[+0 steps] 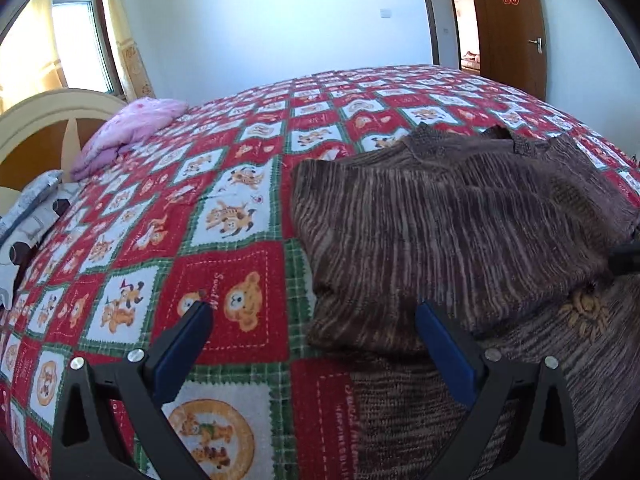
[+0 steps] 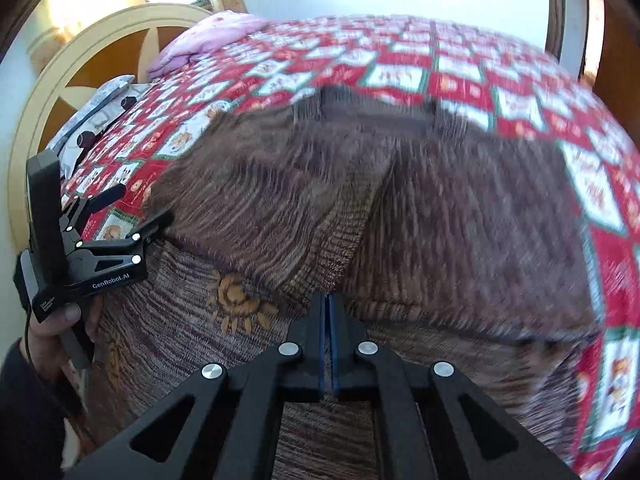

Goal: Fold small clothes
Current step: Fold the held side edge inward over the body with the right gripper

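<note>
We see the brown striped knitted sweater [image 1: 452, 224] lying partly folded on the bed's red checked teddy-bear quilt [image 1: 224, 216]. Our left tongs [image 1: 312, 316] stand spread at its near left edge. Our right tongs [image 2: 328, 300] are pressed together, pinching the sweater's near fold.

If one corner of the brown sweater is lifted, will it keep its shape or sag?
The brown sweater would probably sag: its folded layers already slump in soft rolls on the bedspread. The thick ribbed knit suggests some weight for its size. It looks unlikely to slide freely, since both fabrics look textured.
</note>
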### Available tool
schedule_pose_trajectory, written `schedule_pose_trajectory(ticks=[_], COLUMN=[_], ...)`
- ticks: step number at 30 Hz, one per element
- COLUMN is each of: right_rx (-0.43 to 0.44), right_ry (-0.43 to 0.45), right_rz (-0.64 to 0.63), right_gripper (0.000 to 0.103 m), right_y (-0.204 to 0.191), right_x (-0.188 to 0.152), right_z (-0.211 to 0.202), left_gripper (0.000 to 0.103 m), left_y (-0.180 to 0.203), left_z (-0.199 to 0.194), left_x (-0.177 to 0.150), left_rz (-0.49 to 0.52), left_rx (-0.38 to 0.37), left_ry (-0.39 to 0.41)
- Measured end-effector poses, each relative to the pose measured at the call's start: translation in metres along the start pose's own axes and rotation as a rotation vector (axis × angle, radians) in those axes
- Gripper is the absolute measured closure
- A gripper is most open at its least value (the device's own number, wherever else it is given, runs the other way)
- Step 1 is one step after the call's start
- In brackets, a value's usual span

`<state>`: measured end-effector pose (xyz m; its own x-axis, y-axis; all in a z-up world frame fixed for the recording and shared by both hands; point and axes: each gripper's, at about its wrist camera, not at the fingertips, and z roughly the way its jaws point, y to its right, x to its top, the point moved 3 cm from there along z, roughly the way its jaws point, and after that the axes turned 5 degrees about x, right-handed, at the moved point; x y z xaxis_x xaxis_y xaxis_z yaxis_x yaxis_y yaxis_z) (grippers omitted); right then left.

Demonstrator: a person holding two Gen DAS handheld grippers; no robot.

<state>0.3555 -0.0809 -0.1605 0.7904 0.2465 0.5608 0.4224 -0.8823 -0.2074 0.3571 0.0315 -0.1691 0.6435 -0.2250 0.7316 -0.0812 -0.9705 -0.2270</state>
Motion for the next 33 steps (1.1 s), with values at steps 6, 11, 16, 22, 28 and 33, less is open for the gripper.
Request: schedule_pose_trajectory(ticks=[6, 11, 16, 22, 28, 33], right_rx=[-0.002, 0.003, -0.058, -0.116, -0.069, 0.061], right_ry=[0.124, 0.048, 0.128, 0.158, 0.206, 0.175], right_rz=[0.091, 0.219, 0.175, 0.167, 0.164, 0.034], right_gripper=[0.043, 0.063, 0.103, 0.103, 0.075, 0.074], right_y=[0.029, 0.058, 0.056, 0.067, 0.057, 0.01], right_x=[0.054, 0.078, 0.08, 0.074, 0.072, 0.048], right_z=[0.003, 0.05, 0.039, 0.03, 0.017, 0.005], left_gripper=[0.0, 0.0, 0.0, 0.0, 0.0, 0.0], left_y=[-0.002, -0.002, -0.004, -0.004, -0.003, -0.005], left_z=[0.001, 0.001, 0.001, 0.001, 0.001, 0.002], left_x=[-0.001, -0.003, -0.004, -0.004, -0.003, -0.004], left_rz=[-0.02, -0.02, -0.04, -0.037, -0.036, -0.049], left_rx=[0.001, 0.014, 0.002, 0.005, 0.013, 0.0], left_ry=[0.002, 0.02, 0.019, 0.022, 0.025, 0.021])
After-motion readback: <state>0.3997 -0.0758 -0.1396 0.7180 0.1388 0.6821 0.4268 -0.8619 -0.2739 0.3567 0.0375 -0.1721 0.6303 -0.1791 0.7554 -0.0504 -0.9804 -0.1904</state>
